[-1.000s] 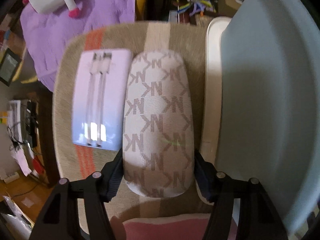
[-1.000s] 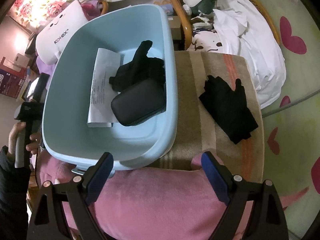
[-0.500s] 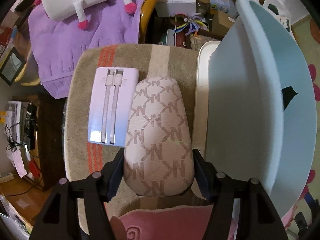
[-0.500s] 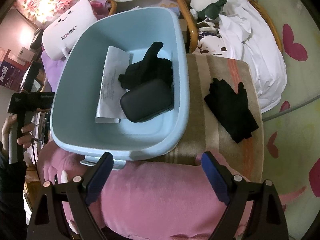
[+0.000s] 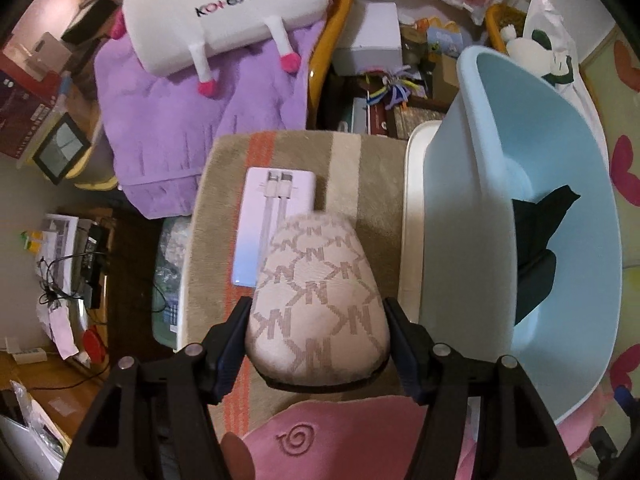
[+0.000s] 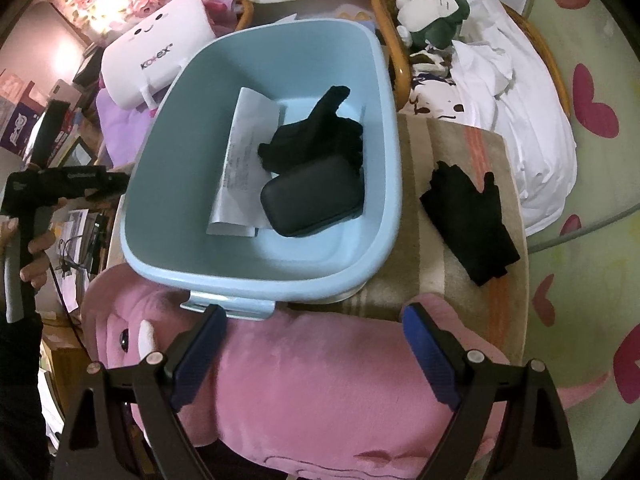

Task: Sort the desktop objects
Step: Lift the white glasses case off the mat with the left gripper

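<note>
One patterned case [image 5: 316,304] hangs clamped in the left gripper [image 5: 318,330]; next, carry it over the blue tub [image 5: 568,208]. Right gripper [image 6: 316,344] gapes empty.

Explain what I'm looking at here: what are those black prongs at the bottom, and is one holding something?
No robot: a person carries a hand-held left gripper and right gripper, each with a camera looking along its two fingers. In the left view the fingers clamp a patterned beige case, lifted over a striped cloth where a white power bank lies. The right view shows open, empty fingers above a pink plush, a blue tub holding paper, a black glove and a dark pouch, and another black glove on the cloth.
</note>
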